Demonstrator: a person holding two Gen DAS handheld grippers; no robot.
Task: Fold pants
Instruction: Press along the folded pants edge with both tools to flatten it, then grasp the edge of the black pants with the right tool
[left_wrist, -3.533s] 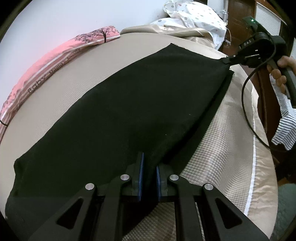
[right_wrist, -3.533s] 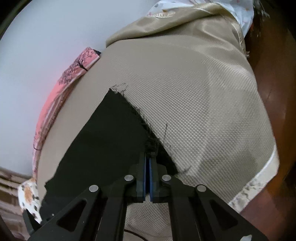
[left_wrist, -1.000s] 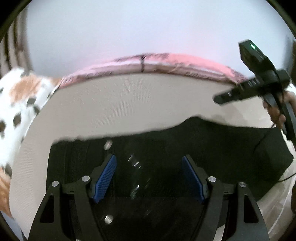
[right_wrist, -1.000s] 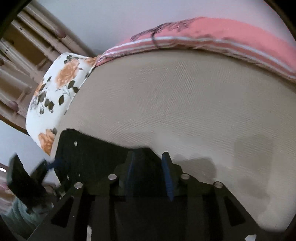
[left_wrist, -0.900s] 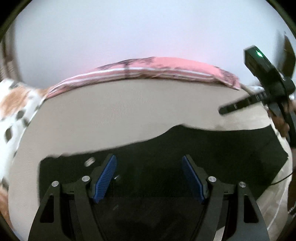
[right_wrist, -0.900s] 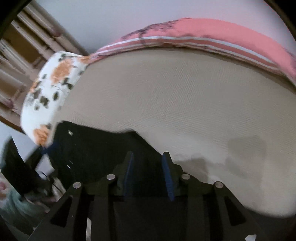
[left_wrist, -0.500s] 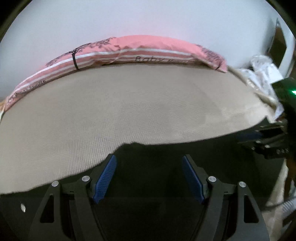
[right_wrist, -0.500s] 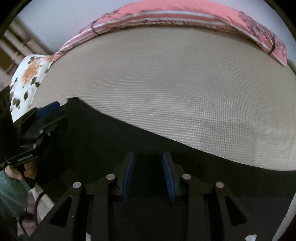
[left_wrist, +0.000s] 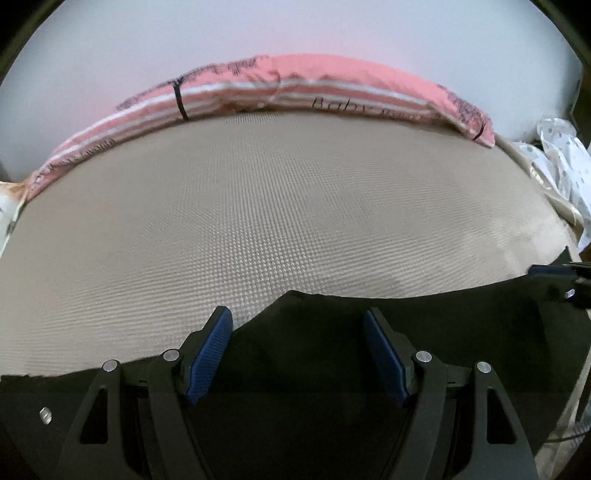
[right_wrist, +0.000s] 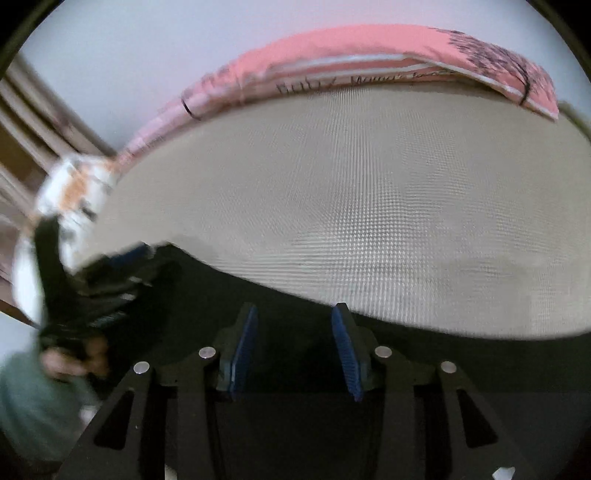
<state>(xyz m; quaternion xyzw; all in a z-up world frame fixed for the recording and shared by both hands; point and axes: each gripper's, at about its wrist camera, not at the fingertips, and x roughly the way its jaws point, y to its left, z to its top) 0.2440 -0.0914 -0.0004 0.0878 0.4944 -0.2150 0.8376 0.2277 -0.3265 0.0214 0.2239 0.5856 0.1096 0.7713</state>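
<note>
both grippers open over black pants on the bed

left wrist view: the left gripper (left_wrist: 297, 332) has its jaws wide apart, nothing between them. the blue pads (left_wrist: 208, 356) frame the black pants (left_wrist: 332, 354), which lie spread across the near part of the bed (left_wrist: 258, 206). the far edge of the pants is uneven, with a raised point near the middle. the bed cover is beige and waffle-textured. a pink striped pillow (left_wrist: 295, 86) with lettering lies along the far edge of the bed against a pale wall. white dotted bedding (left_wrist: 561, 155) sits at far right. the right gripper (left_wrist: 554, 275) shows at the right edge, over the pants.

right wrist view: the right gripper (right_wrist: 297, 336) has its jaws apart, empty, over the pants (right_wrist: 295, 369). the picture is blurred. the left gripper (right_wrist: 114, 273) appears at left, held in a hand (right_wrist: 74, 360). a floral pillow (right_wrist: 77, 188) lies at far left.
</note>
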